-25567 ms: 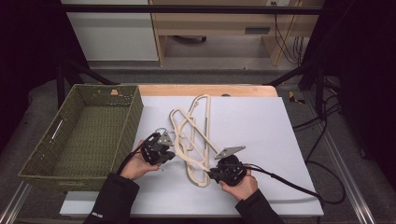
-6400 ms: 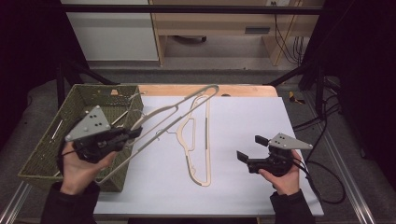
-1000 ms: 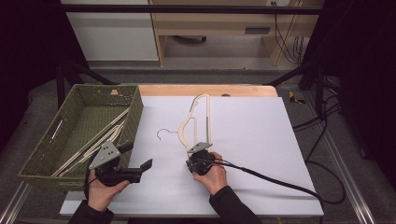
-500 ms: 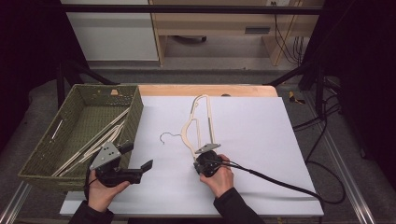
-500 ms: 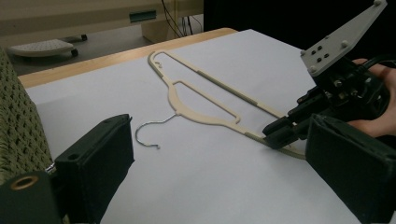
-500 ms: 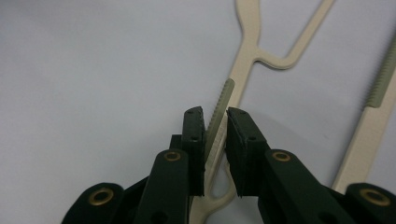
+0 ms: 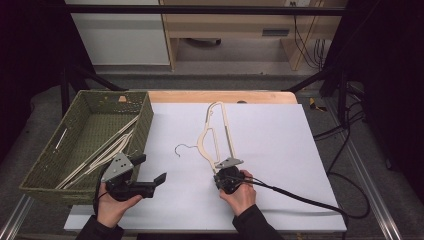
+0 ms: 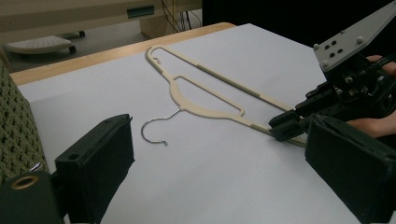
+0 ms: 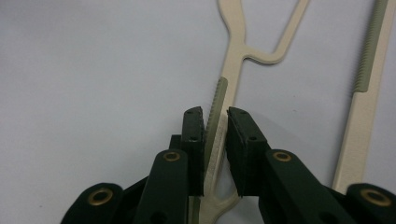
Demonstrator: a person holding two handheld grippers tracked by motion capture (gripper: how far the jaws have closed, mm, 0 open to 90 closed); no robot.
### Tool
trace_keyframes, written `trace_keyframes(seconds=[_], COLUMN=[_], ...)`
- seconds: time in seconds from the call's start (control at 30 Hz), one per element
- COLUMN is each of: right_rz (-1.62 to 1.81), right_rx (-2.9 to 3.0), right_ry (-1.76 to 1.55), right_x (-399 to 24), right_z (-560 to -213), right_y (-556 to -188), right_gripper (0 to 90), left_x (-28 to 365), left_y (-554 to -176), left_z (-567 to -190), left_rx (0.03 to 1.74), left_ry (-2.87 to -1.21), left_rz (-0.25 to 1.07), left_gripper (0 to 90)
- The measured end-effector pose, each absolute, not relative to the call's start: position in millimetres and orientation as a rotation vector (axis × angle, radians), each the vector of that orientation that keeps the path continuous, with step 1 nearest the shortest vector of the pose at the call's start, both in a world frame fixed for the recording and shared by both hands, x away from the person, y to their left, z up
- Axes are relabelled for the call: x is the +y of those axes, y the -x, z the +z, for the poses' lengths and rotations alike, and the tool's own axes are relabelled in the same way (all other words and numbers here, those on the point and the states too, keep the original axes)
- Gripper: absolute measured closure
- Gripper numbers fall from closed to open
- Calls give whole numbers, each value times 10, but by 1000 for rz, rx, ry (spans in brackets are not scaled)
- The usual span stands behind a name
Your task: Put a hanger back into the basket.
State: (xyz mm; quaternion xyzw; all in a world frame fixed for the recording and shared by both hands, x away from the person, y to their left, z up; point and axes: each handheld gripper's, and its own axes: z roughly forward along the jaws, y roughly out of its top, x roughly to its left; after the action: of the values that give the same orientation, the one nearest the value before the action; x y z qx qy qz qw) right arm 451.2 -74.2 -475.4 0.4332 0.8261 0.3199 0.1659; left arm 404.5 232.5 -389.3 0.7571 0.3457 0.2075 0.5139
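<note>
Right claw point(image 9: 215, 122) clamped on cream hanger's point(image 9: 232, 70) ribbed shoulder in its own view; left claw point(image 7: 150, 170) wide, empty.

A white sheet point(image 7: 280, 150) covers the counter point(image 7: 220, 96), whose wooden edge shows bare along the far side. At the sheet's left edge stands a green woven basket point(image 7: 45, 172), with several pale hangers point(image 7: 107, 150) lying slanted inside, one end resting against its right wall. On the floor beyond the counter stand a white cabinet point(image 7: 120, 32) and a wooden shelf unit point(image 7: 235, 25). Black cables point(image 7: 307, 47) hang at that unit's right end.
</note>
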Motion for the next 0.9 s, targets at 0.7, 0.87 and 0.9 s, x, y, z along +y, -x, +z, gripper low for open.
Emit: trace_keyframes(seconds=[0.7, 0.87, 0.9], right_rz=[891, 839, 840], right_rx=[2385, 2344, 2346], right_ry=[-1239, -1270, -1276], right_x=[-947, -860, -863], right_z=[-4730, -4728, -4726], right_y=[-4503, -4459, -4461], right_gripper=[660, 742, 788], left_x=[2331, 2292, 2282], left_y=[-4049, -4039, -4035], left_z=[-3904, -3905, -3906], left_rx=[833, 825, 821], left_ry=[-1816, -1824, -1828], left_rz=[499, 496, 497], left_gripper=[79, 80, 80])
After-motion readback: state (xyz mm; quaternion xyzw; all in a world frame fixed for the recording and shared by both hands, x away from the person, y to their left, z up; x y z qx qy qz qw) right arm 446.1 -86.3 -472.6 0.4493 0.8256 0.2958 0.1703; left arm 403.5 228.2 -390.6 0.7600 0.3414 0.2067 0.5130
